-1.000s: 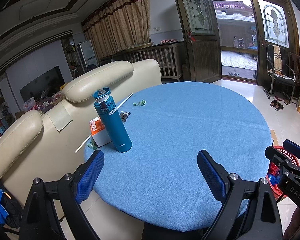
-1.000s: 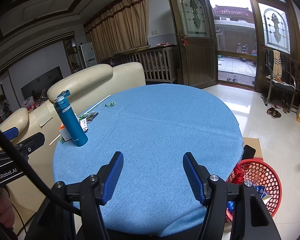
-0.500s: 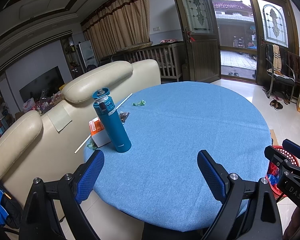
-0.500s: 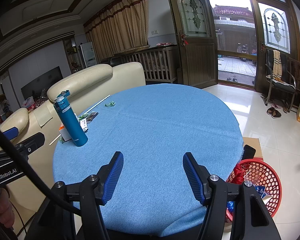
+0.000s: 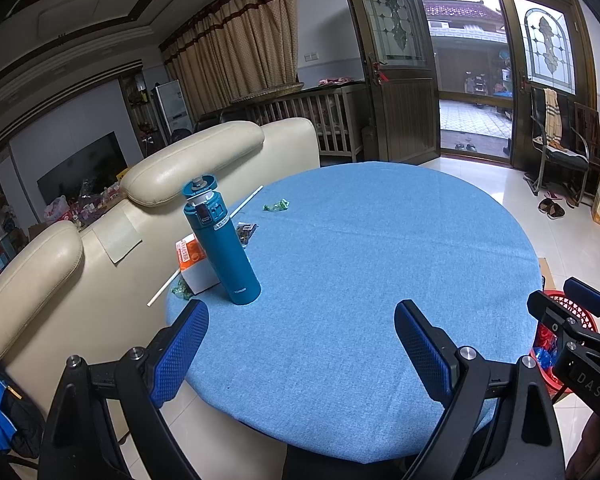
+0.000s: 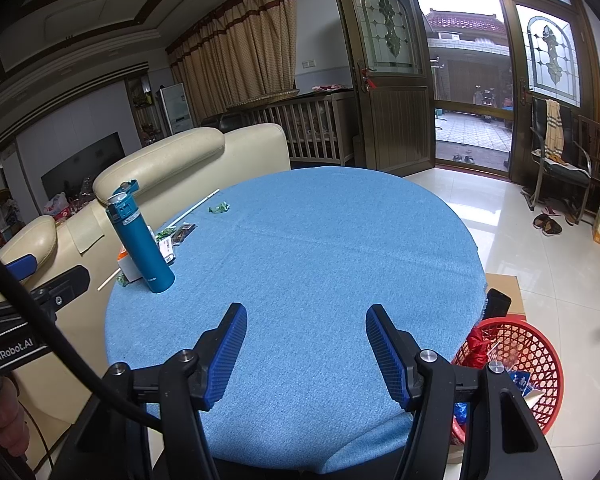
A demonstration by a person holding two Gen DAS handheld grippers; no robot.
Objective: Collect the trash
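Scraps lie at the far left of a round table under a blue cloth (image 5: 380,260): a crumpled green wrapper (image 5: 276,205) (image 6: 219,208), a dark packet (image 5: 247,231) (image 6: 182,231), a long white straw (image 5: 204,248), an orange-and-white carton (image 5: 194,260) and a green scrap (image 5: 180,291). My left gripper (image 5: 300,320) hovers open over the near edge with nothing between its fingers. My right gripper (image 6: 306,320) stands open and empty too, over the near right part of the cloth. A red mesh basket (image 6: 528,360) holding wrappers sits on the floor to the right.
A teal flask (image 5: 224,248) (image 6: 142,240) stands upright in front of the carton. A cream sofa (image 5: 100,240) presses against the table's left side. A cardboard box (image 6: 504,292) lies beside the basket. White tiled floor stretches right toward a chair (image 6: 560,160).
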